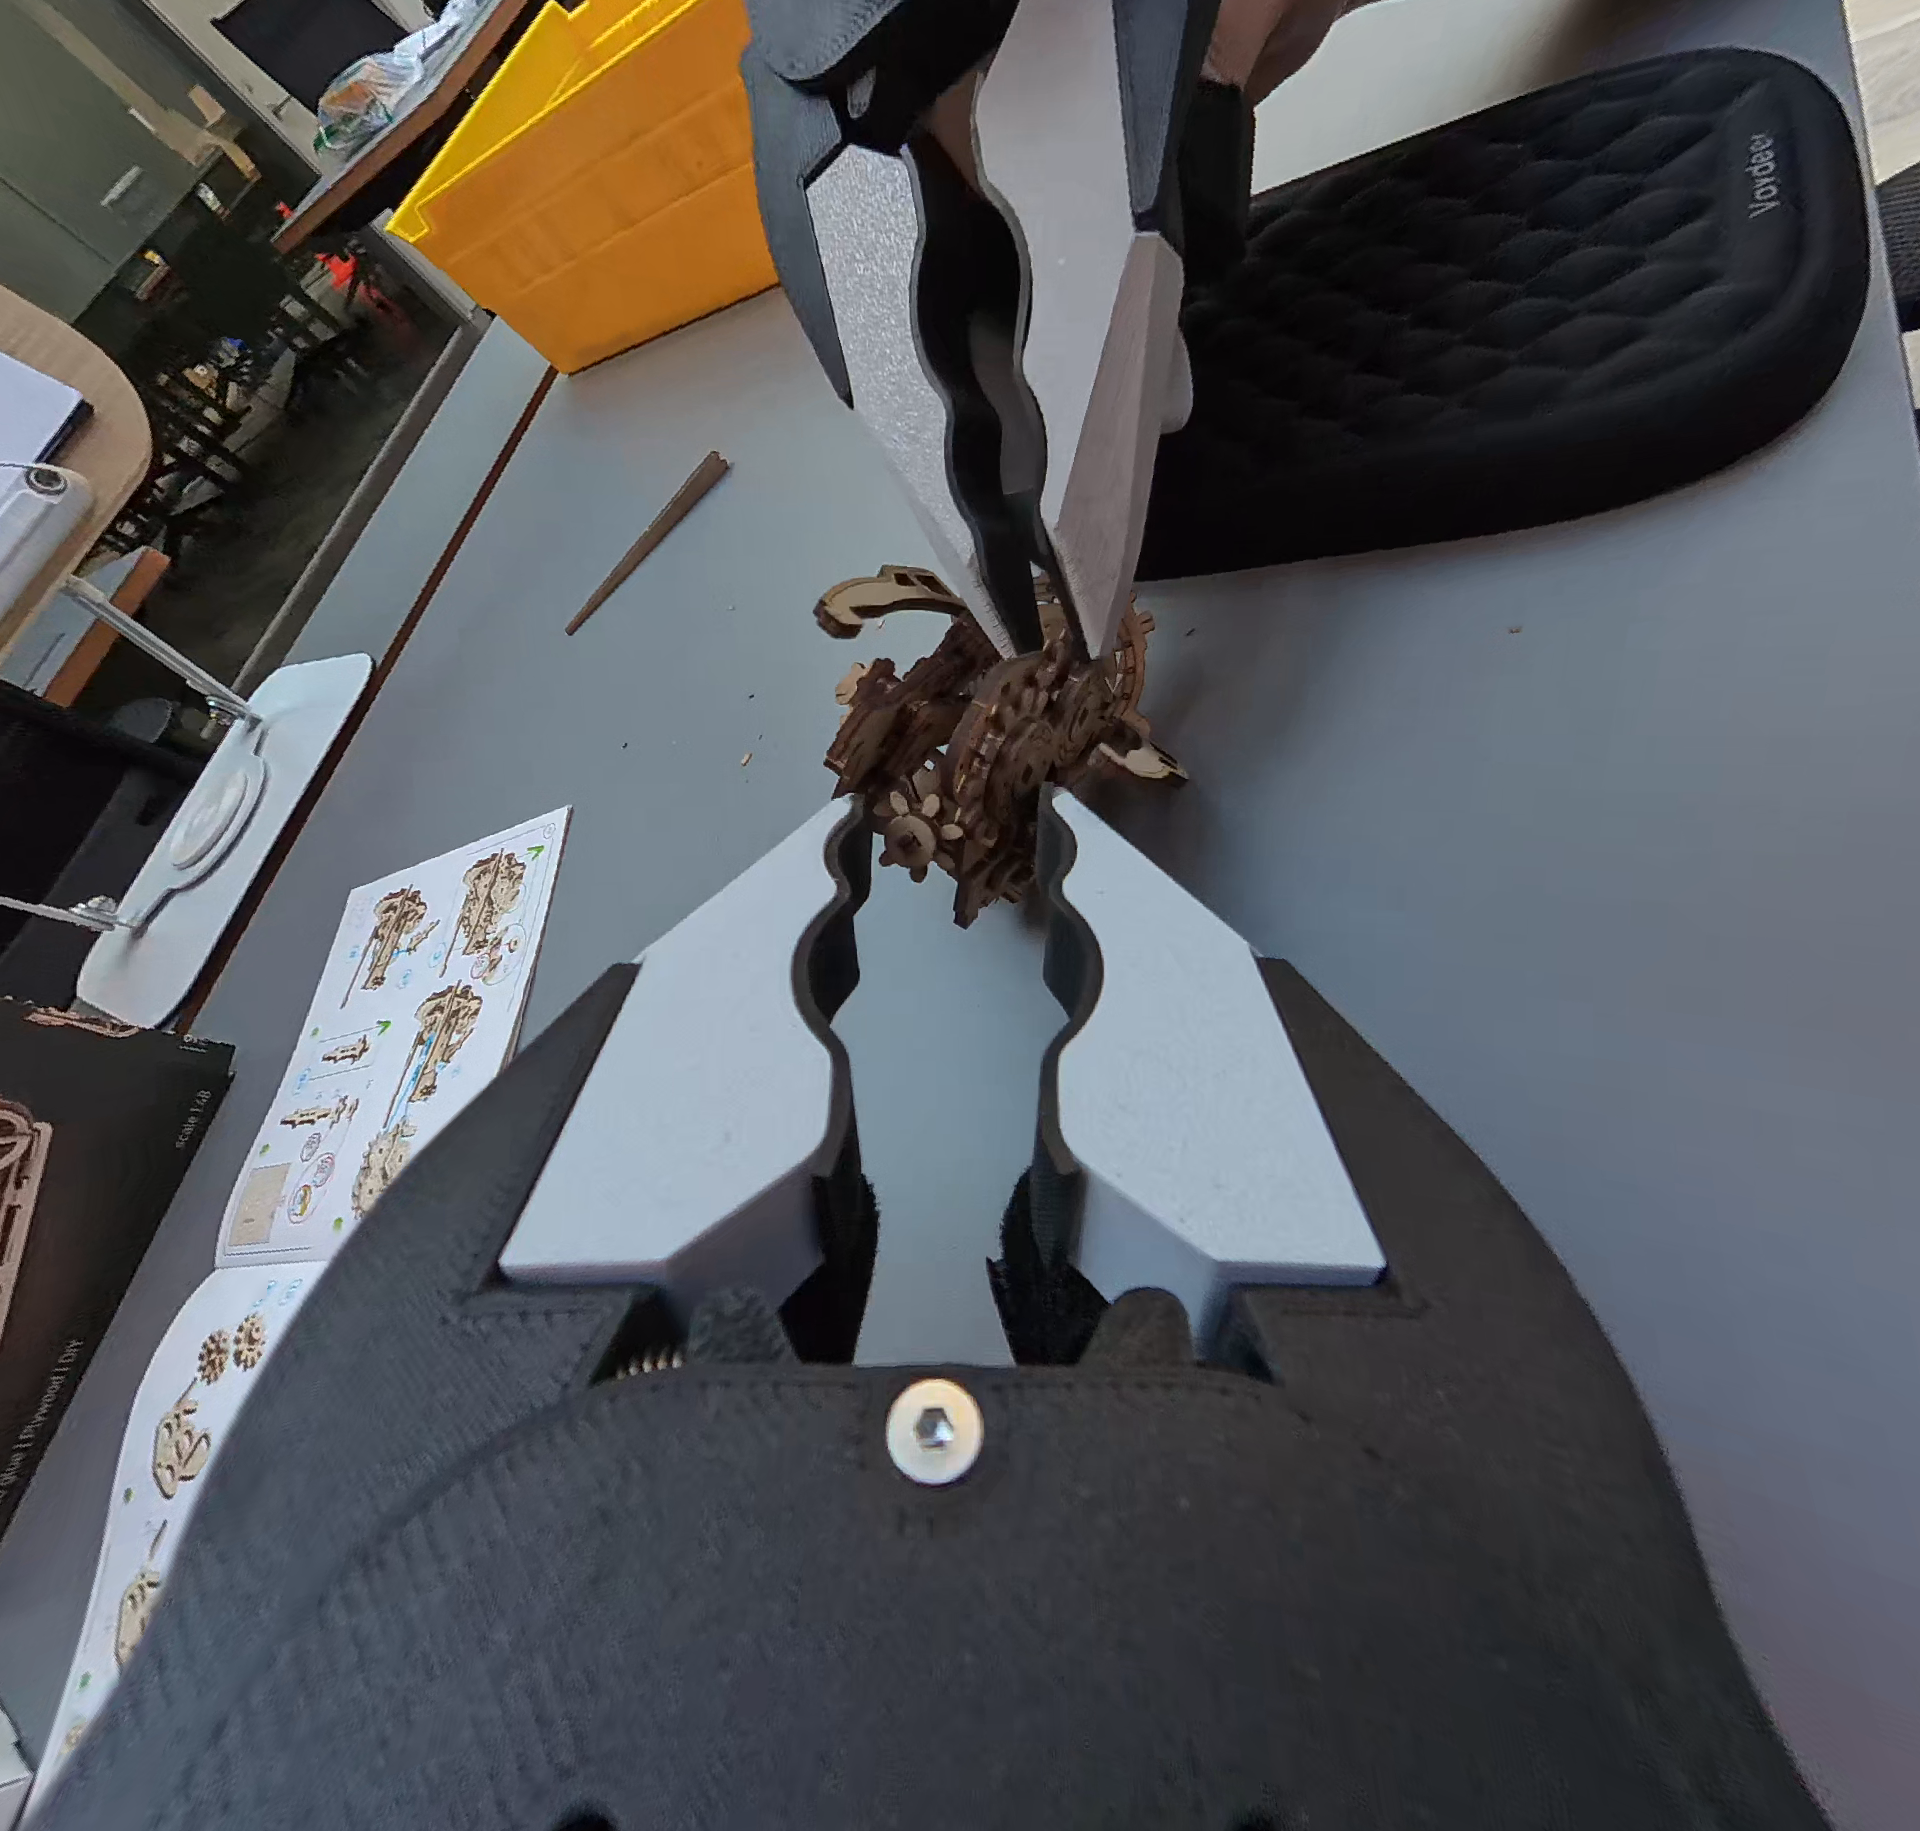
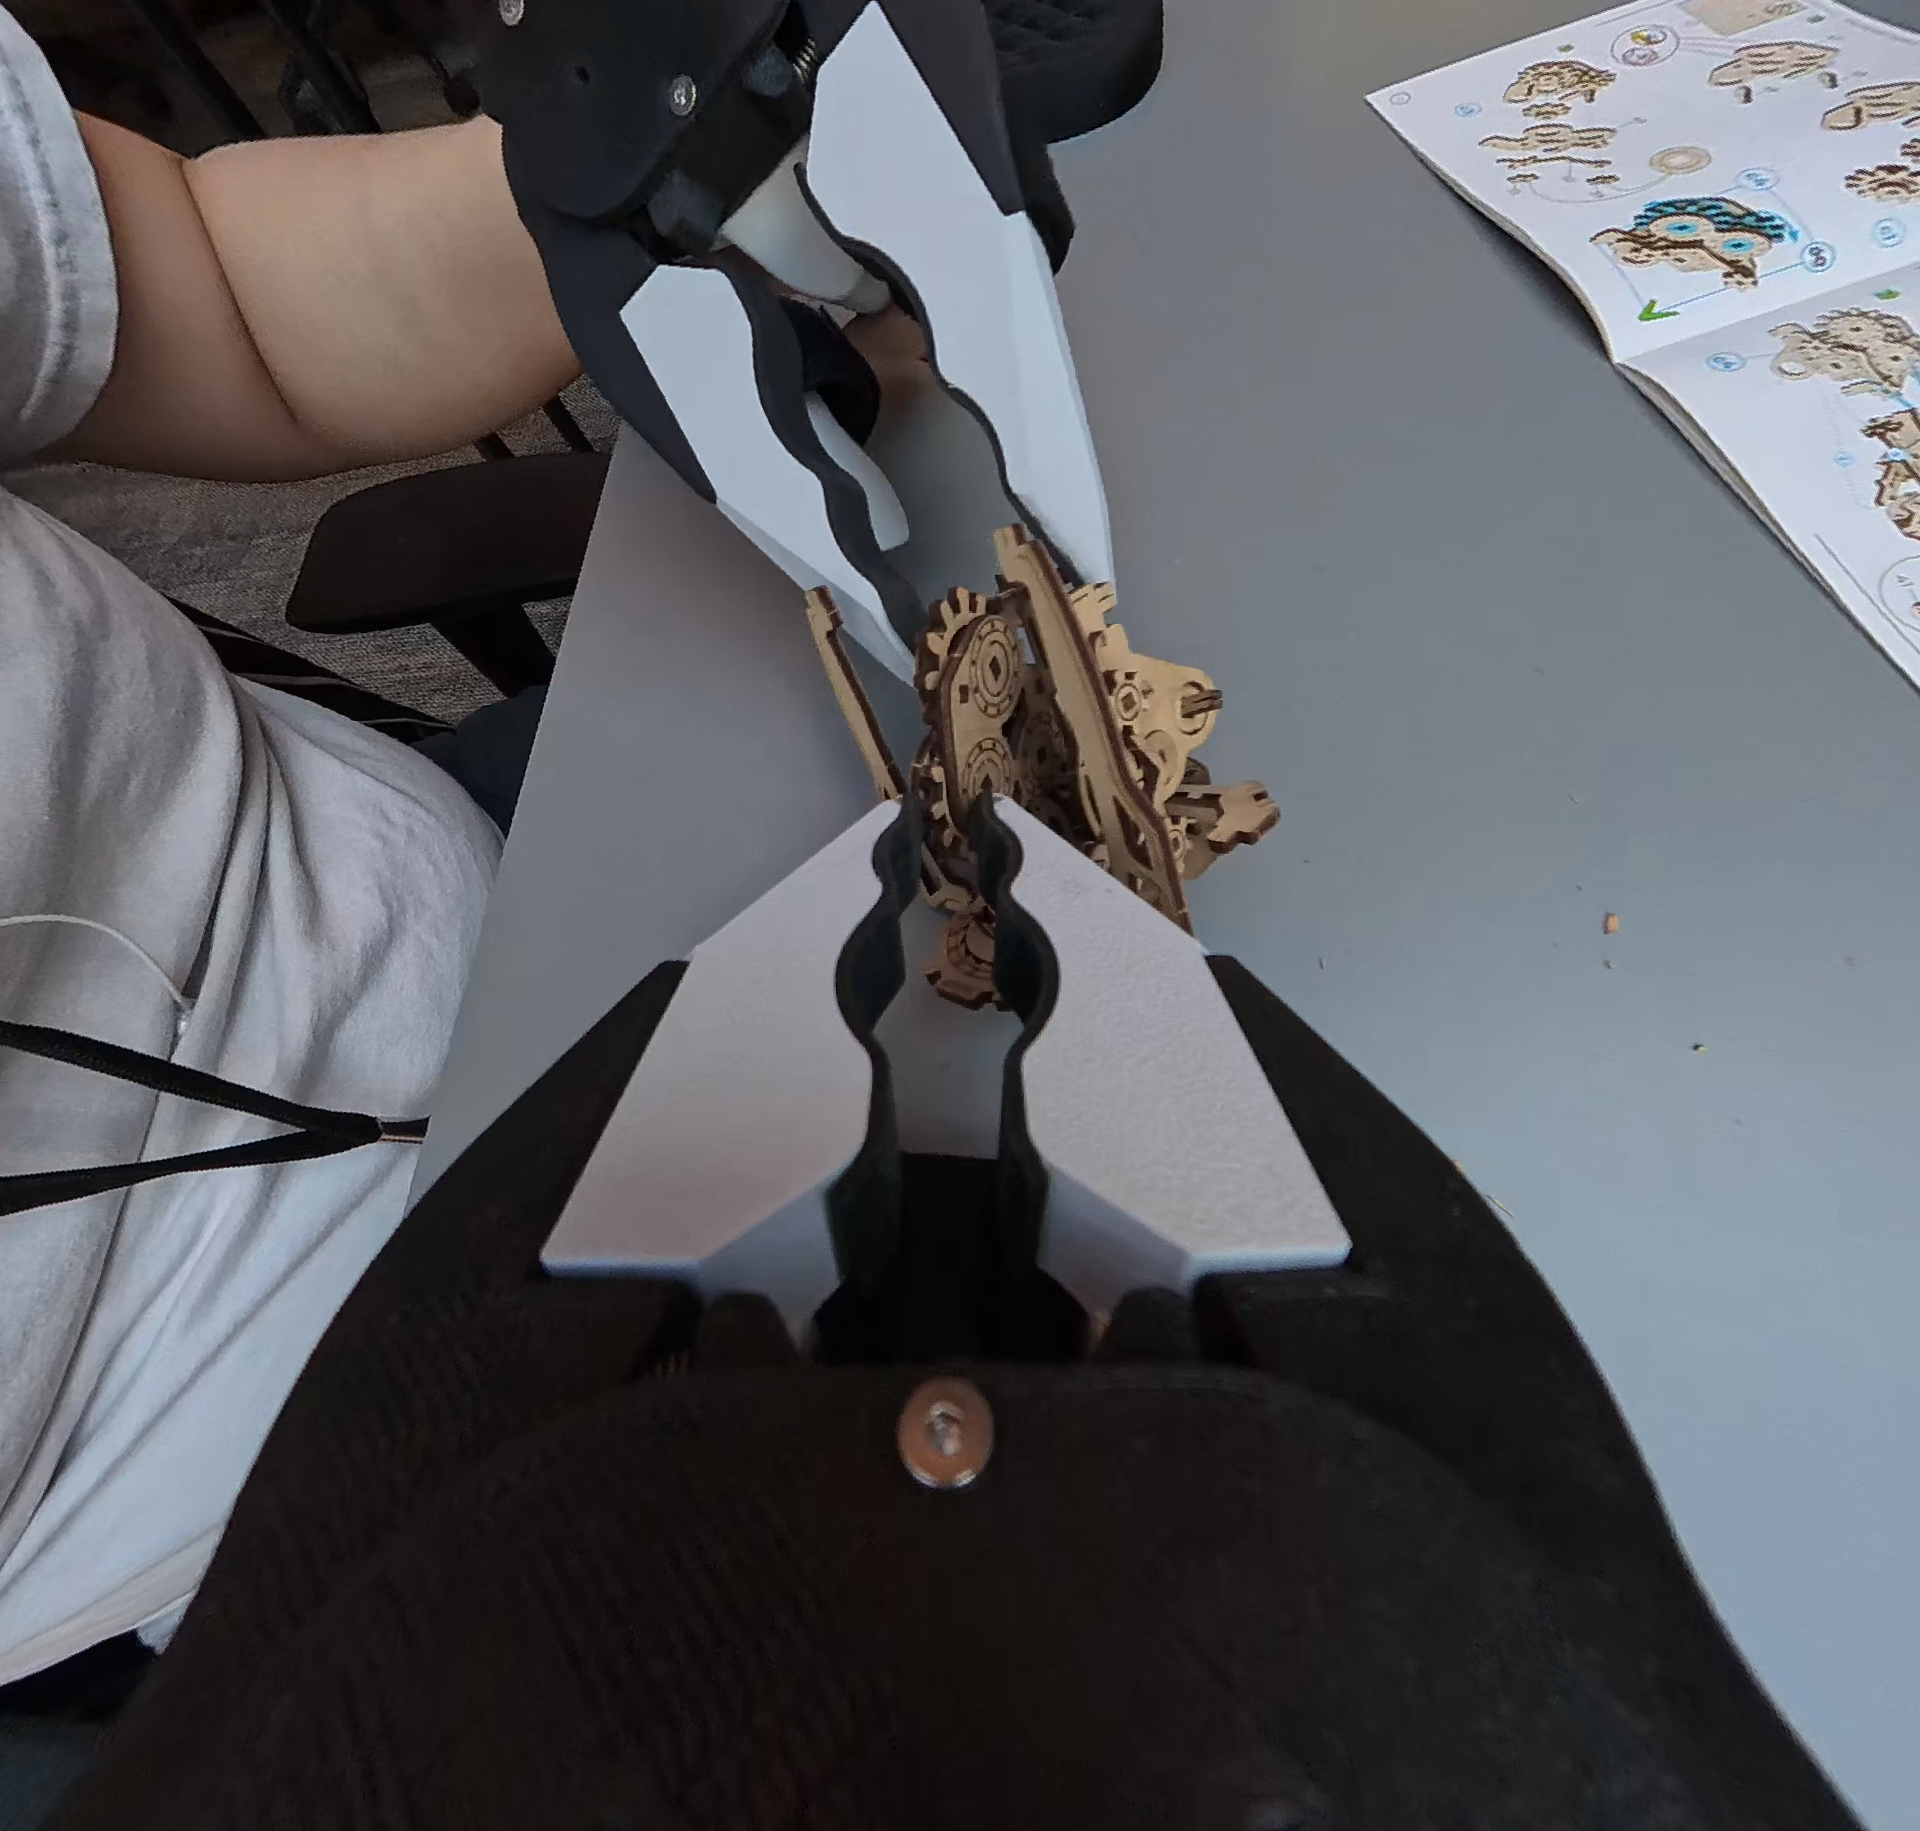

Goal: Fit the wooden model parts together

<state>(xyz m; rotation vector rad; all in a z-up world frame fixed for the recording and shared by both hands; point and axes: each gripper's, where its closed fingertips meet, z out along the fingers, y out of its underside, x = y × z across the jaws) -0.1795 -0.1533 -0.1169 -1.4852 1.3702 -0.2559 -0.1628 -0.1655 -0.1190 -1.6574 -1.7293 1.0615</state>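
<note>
A brown laser-cut wooden model (image 1: pixel 987 732) with gears stands on the grey table (image 1: pixel 1455 950). My left gripper (image 1: pixel 951 810) straddles its near side, one fingertip against each flank, and holds it. My right gripper (image 1: pixel 1039 638) comes down from the far side, its tips pinched together on the model's top. In the right wrist view my right gripper (image 2: pixel 948 810) is nearly closed on a thin geared plate of the model (image 2: pixel 1081 742). The left gripper (image 2: pixel 997 618) spans the model's far end there. A thin wooden strip (image 2: pixel 847 690) sticks up at the model's left.
An open instruction booklet (image 1: pixel 416 1002) lies left of the model and also shows in the right wrist view (image 2: pixel 1766 223). A wooden stick (image 1: pixel 649 540), yellow bins (image 1: pixel 603 171), a black quilted pad (image 1: pixel 1507 306), a black box (image 1: pixel 83 1210) and a white stand base (image 1: pixel 239 825) surround it. A person's torso (image 2: pixel 156 846) is at the table edge. The tips of both grippers are at nearly the same place.
</note>
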